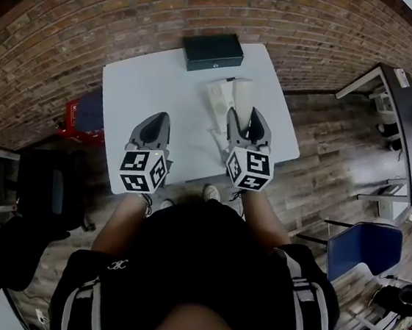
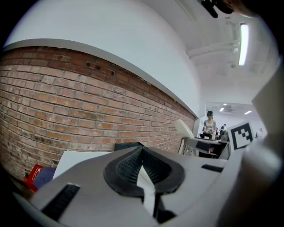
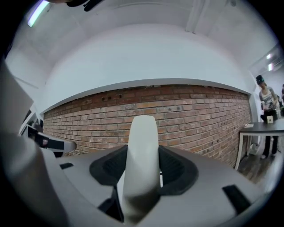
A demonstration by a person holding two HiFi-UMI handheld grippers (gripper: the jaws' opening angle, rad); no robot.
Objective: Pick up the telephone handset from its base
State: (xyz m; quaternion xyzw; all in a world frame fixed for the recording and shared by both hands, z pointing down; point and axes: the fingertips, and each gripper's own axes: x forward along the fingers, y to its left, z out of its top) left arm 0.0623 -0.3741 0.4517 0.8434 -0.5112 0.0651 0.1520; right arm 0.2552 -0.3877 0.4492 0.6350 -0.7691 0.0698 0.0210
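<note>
Right tongs: I have them clenched on the telephone handset; it sits between the dark pads, and its rounded end sticks up past them with the brick wall behind.
Handset position: from my head view it is over the white desk, just right of the white phone base. I cannot tell whether it touches the base.
Left tongs: I see the jaws brought together with nothing between them, only a thin slit showing pale desk. They hang over the desk's near left part, well apart from the phone.
Black box: lies flat at the desk's far edge, against the wall.
Blue chair: on the wood floor to my right.
</note>
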